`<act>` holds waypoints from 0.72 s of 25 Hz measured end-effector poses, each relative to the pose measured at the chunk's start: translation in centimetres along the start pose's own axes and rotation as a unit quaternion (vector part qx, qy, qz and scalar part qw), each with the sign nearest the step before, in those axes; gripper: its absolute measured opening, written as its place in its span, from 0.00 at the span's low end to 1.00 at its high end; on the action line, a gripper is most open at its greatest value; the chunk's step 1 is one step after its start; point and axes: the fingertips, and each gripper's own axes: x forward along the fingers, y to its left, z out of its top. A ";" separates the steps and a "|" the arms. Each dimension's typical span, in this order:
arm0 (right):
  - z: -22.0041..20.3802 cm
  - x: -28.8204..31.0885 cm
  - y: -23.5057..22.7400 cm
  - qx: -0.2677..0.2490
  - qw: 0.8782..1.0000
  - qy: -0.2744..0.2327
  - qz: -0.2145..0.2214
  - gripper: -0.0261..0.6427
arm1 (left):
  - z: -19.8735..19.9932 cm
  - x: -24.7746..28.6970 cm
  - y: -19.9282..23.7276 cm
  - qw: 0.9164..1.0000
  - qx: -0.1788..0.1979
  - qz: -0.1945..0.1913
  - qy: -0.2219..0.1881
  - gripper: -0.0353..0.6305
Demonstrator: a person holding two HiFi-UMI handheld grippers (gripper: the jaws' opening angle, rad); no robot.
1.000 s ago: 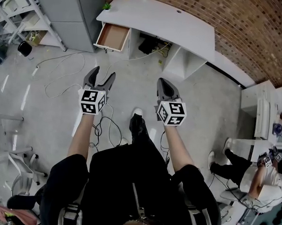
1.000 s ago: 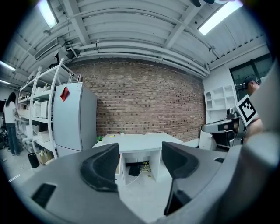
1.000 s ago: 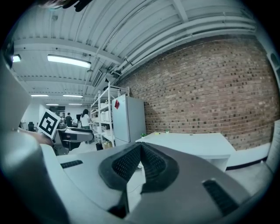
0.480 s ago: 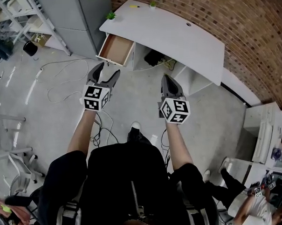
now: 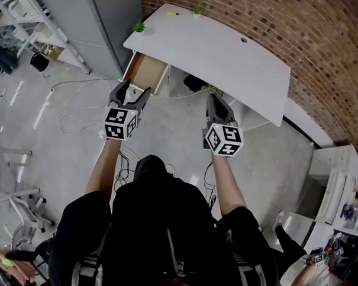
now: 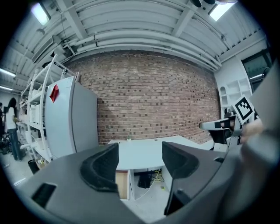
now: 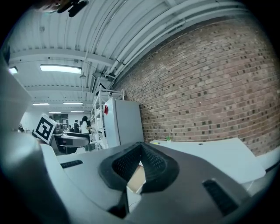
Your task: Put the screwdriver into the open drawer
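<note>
While the left gripper is parted and empty just before the drawer and the right gripper is closed on nothing, the likely screwdriver lies well ahead on the desk, nearer the left.

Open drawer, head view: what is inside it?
Only the bare brown bottom of the drawer shows, with nothing lying on that part. The left gripper, jaws apart, covers its front edge.
</note>
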 end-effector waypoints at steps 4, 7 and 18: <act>-0.1 2.0 -1.6 0.005 1.000 0.003 -0.003 0.05 | 0.1 2.8 0.6 1.000 0.004 -0.004 0.003 0.53; 0.2 3.7 -2.6 0.001 1.000 0.003 -0.006 0.05 | 0.3 5.2 1.5 1.000 0.005 -0.009 -0.001 0.53; 0.6 15.6 -6.8 -0.003 1.000 0.024 -0.019 0.05 | -0.1 17.3 7.8 1.000 0.001 -0.030 0.006 0.53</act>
